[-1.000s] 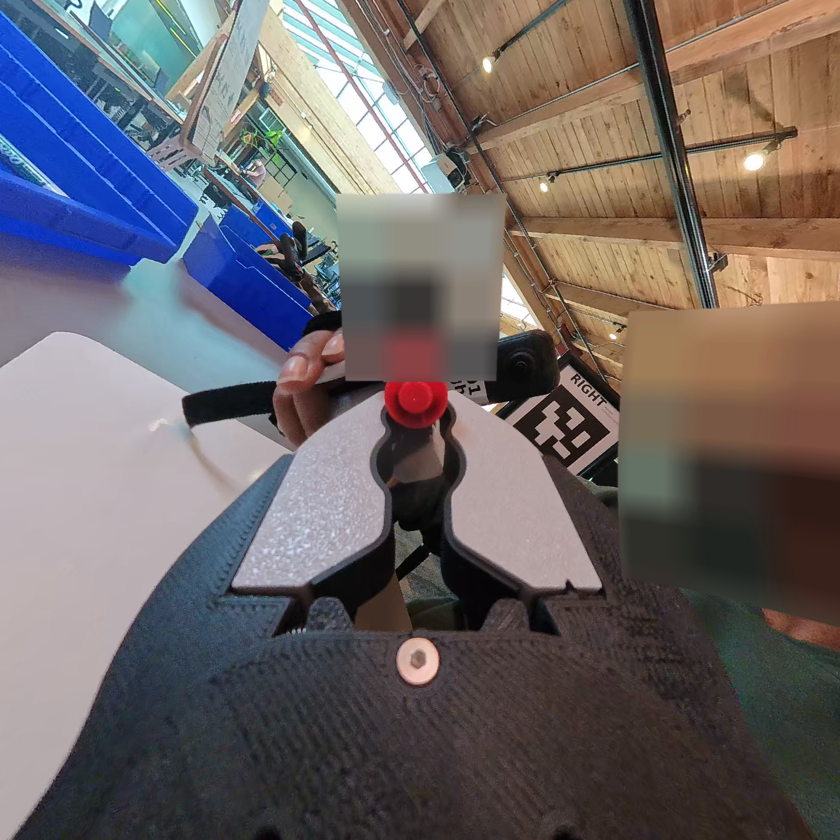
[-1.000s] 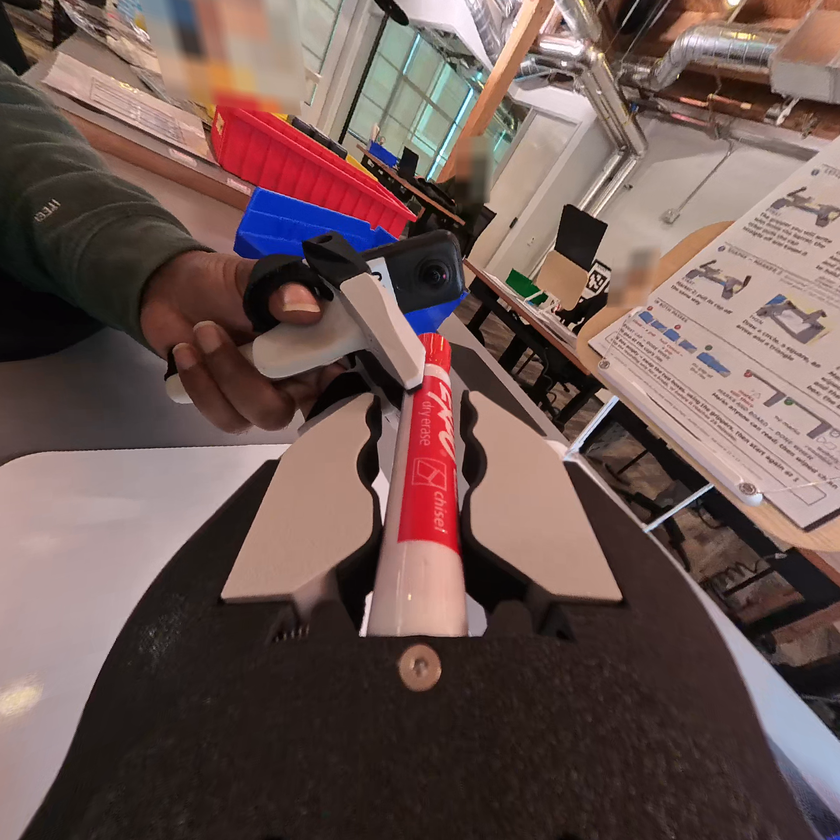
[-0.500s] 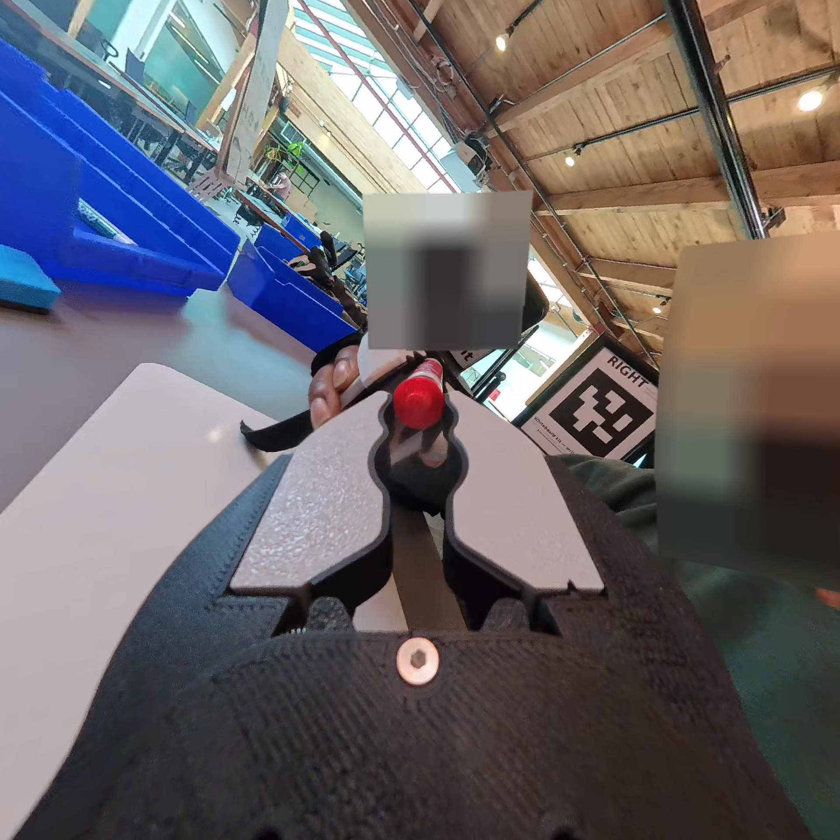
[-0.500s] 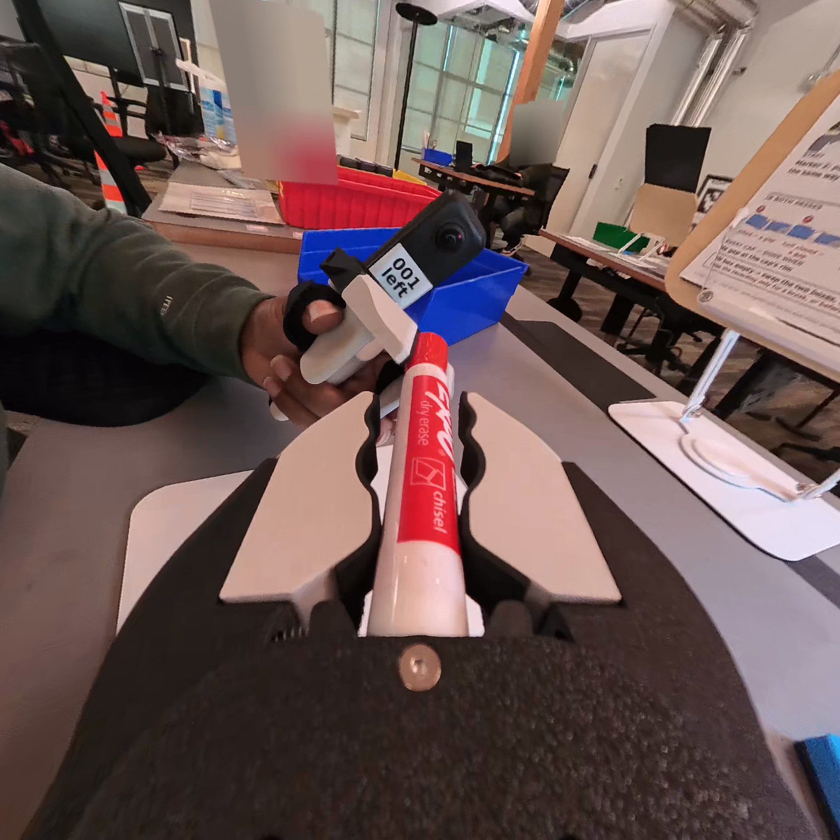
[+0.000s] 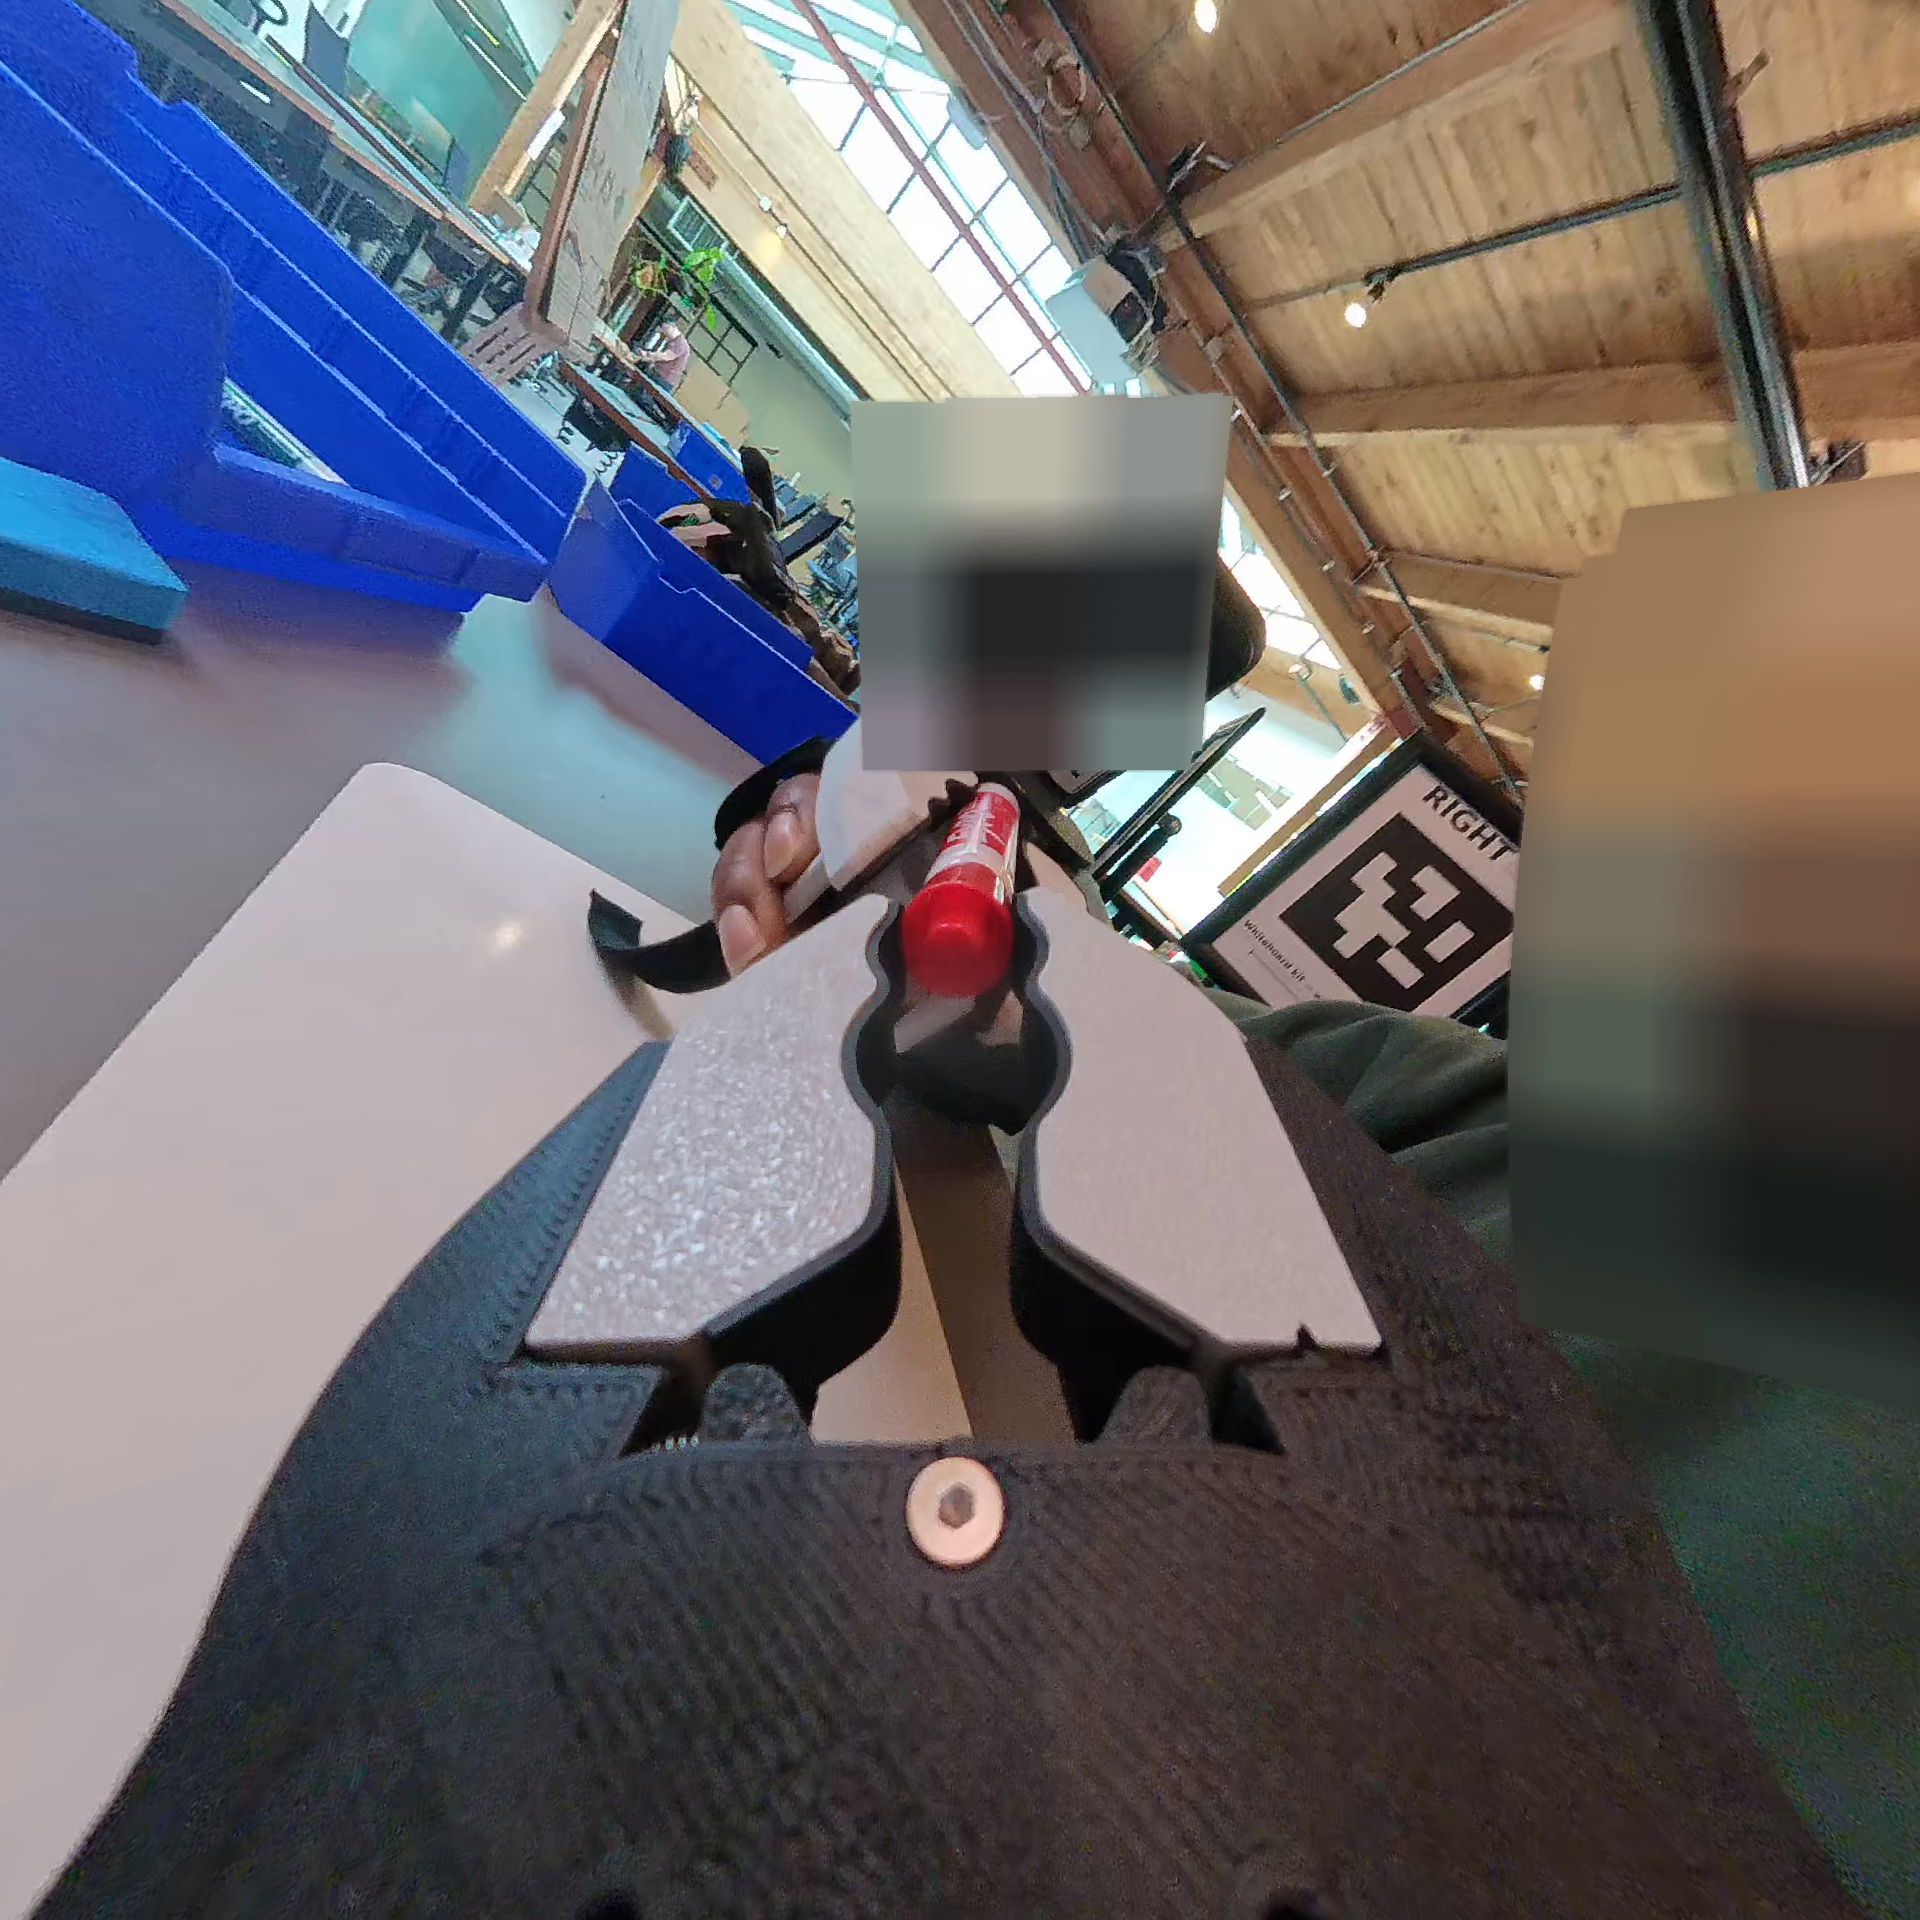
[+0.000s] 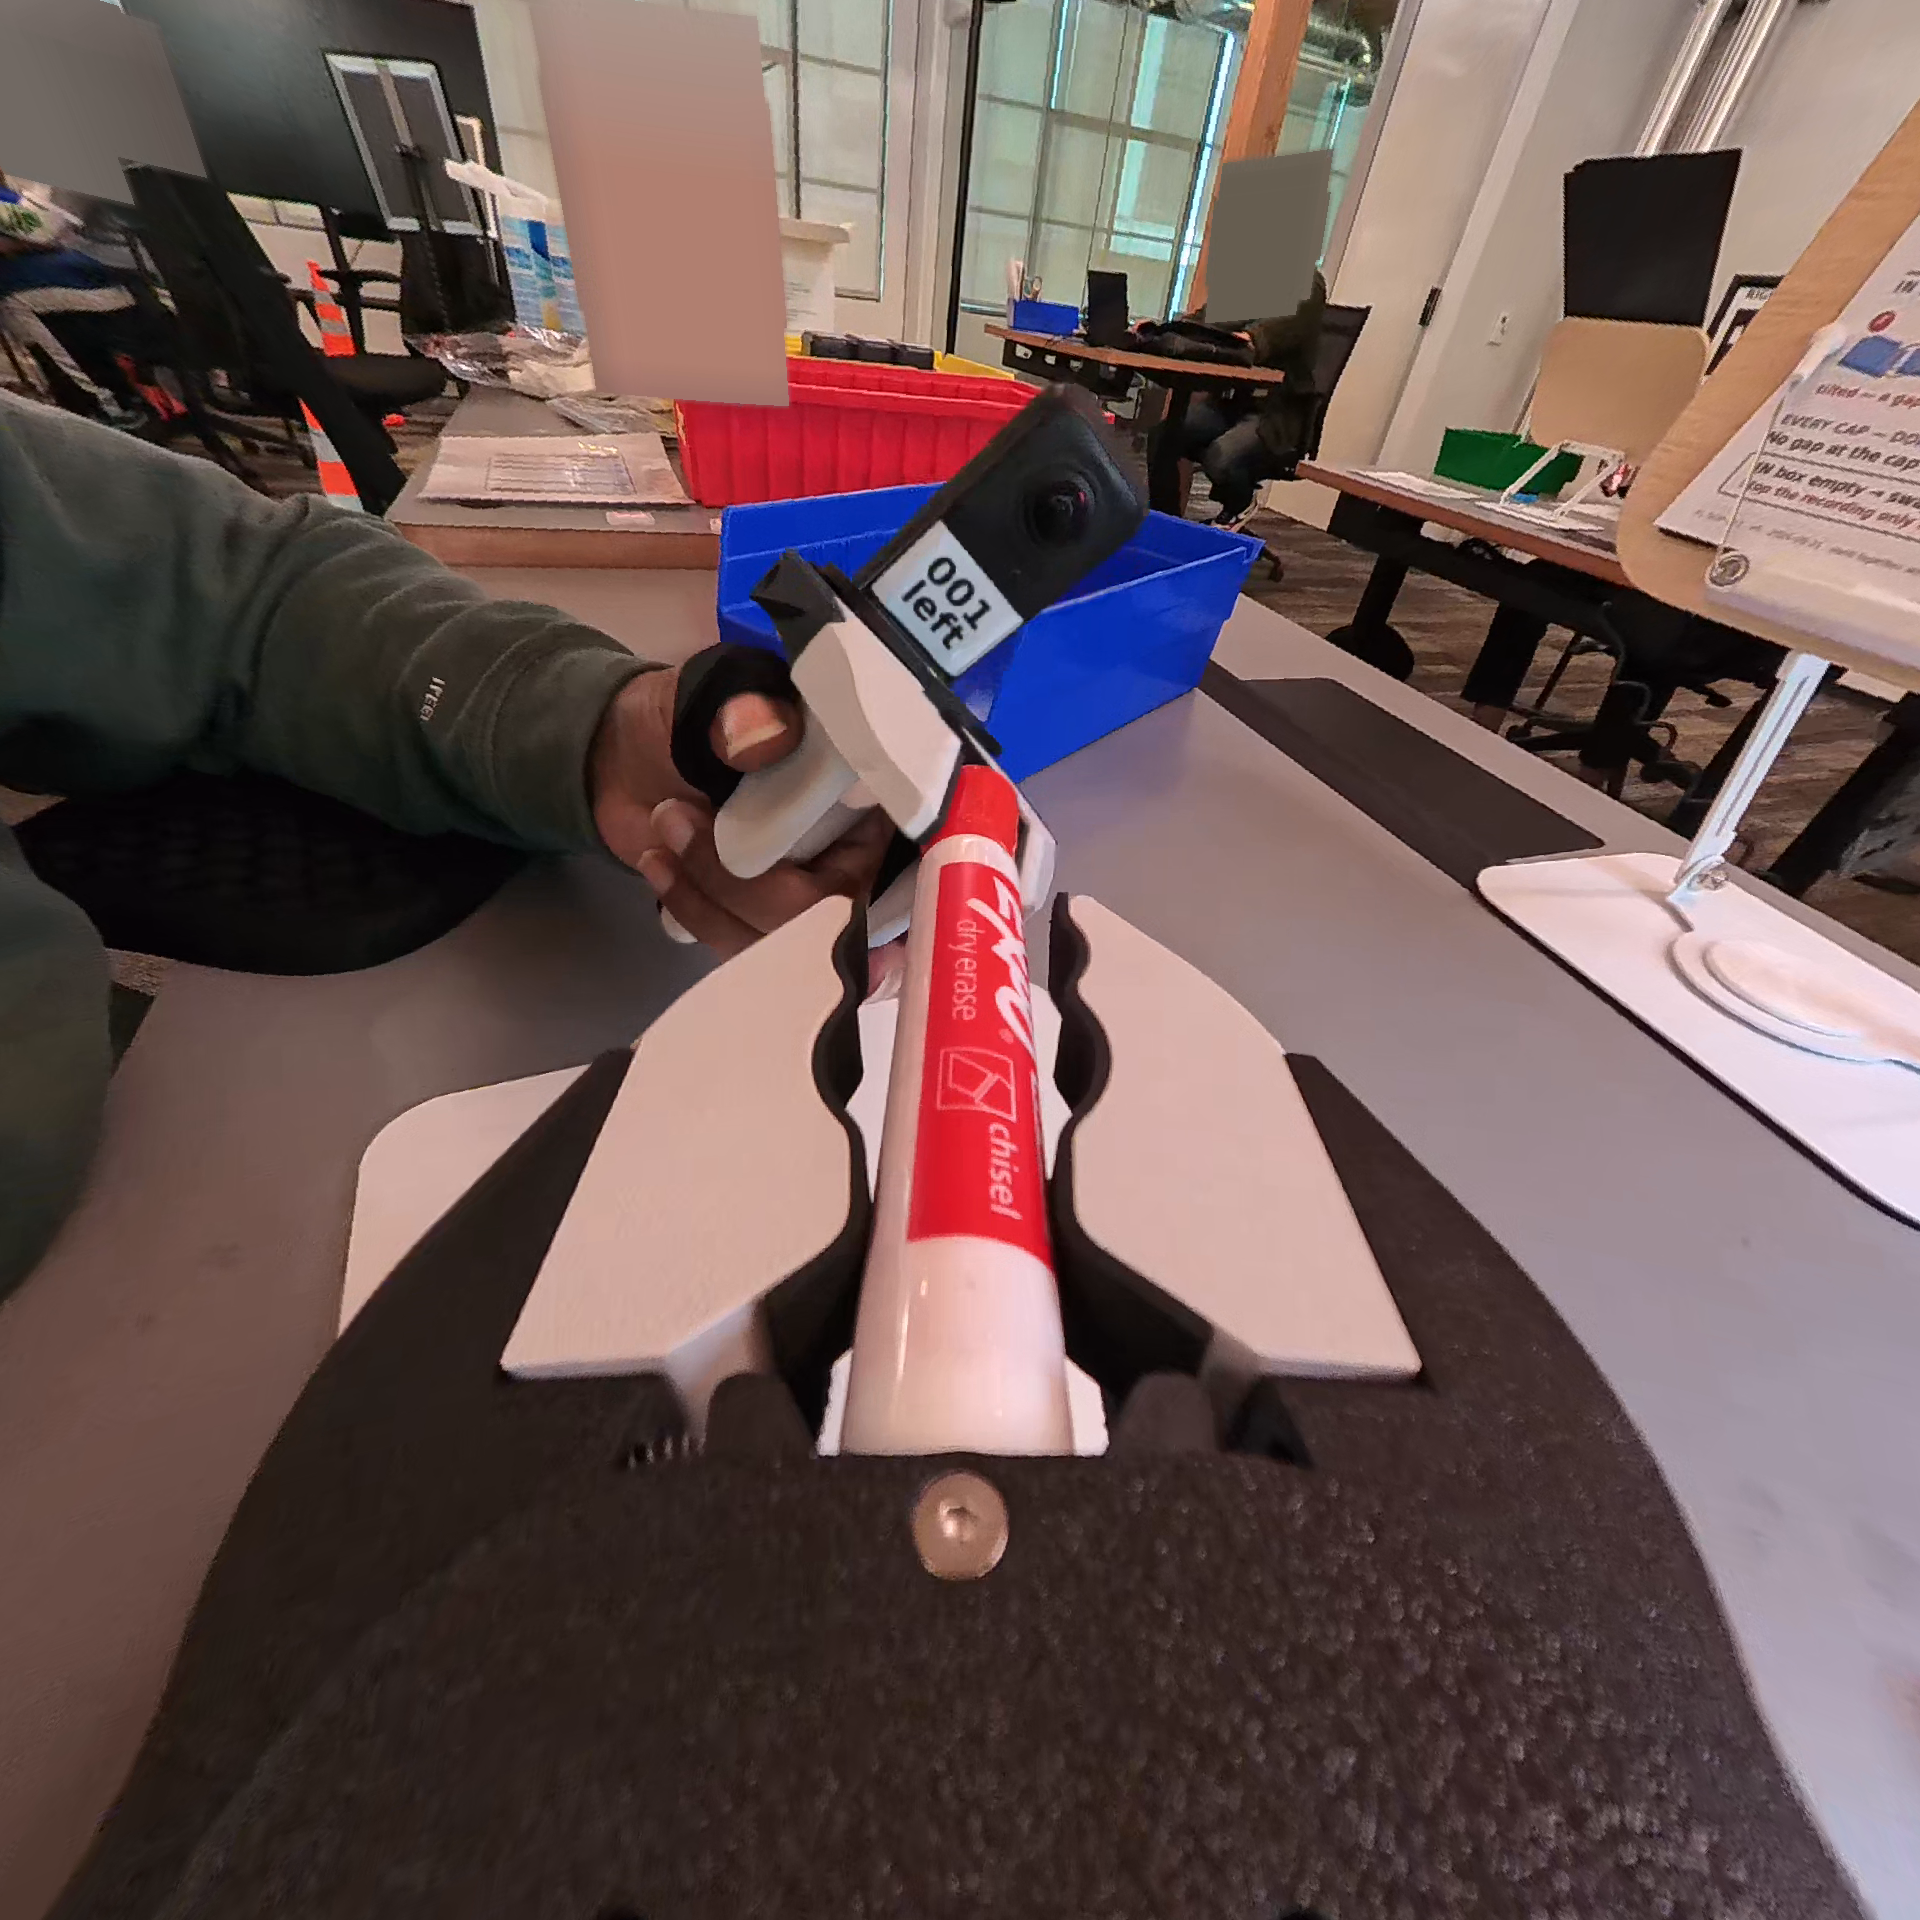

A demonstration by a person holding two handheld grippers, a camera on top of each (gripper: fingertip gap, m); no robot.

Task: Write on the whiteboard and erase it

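Note:
My right gripper point(image 6: 956, 935) is shut on a red and white dry-erase marker point(image 6: 971, 1143), which lies along its fingers with the red cap pointing away. My left gripper point(image 5: 956, 935) faces it, and its fingers close around the marker's red cap point(image 5: 956, 930). In the right wrist view the left gripper's white fingers point(image 6: 894, 748) pinch the cap point(image 6: 982, 805) from both sides. Both are held above the white whiteboard point(image 5: 260, 1039), which lies flat on the grey table and also shows in the right wrist view point(image 6: 436, 1174).
Blue bins point(image 5: 312, 416) and a teal block point(image 5: 73, 561) stand on the table to the left. A blue bin point(image 6: 1122, 644) and a red bin point(image 6: 862, 447) sit behind the left gripper. An instruction sheet on a stand point(image 6: 1818, 468) with a white base point(image 6: 1714, 987) is at the right. The grippers are tip to tip, or close to it. From either gripper's tips it is about 25 cm to the teal block point(image 5: 73, 561).
Both grippers have swung lower and turned together over the board. The marker stays in the right gripper, and the left fingers stay at its cap. The marker's barrel now shows behind the cap.

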